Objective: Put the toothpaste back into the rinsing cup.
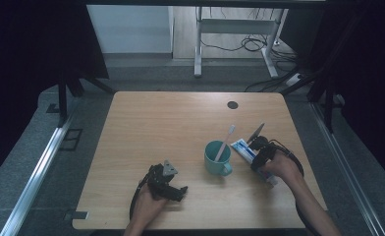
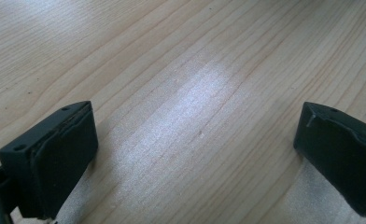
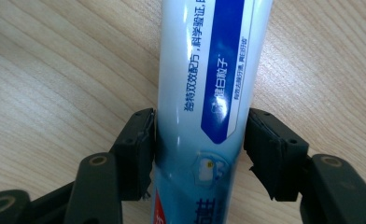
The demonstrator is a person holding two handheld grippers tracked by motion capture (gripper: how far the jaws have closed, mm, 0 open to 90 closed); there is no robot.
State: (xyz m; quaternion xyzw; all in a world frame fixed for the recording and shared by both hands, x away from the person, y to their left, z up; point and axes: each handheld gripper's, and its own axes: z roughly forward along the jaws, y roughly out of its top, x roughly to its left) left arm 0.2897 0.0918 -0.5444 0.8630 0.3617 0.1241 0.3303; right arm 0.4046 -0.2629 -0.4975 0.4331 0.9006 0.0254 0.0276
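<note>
Toothpaste tube (image 3: 204, 93) is lying flat on the table (image 1: 156, 123) beside the cup (image 1: 216, 158); I'm clamping my right gripper (image 3: 200, 149) across it, likely for lifting. My left gripper (image 2: 195, 140) is resting spread apart, empty.

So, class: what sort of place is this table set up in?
Probably a lab or recording station, not a bathroom: dark curtains flank a lone wooden table, cables trail on the floor behind, and the teal mug with toothbrush and toothpaste tube look like props.
</note>
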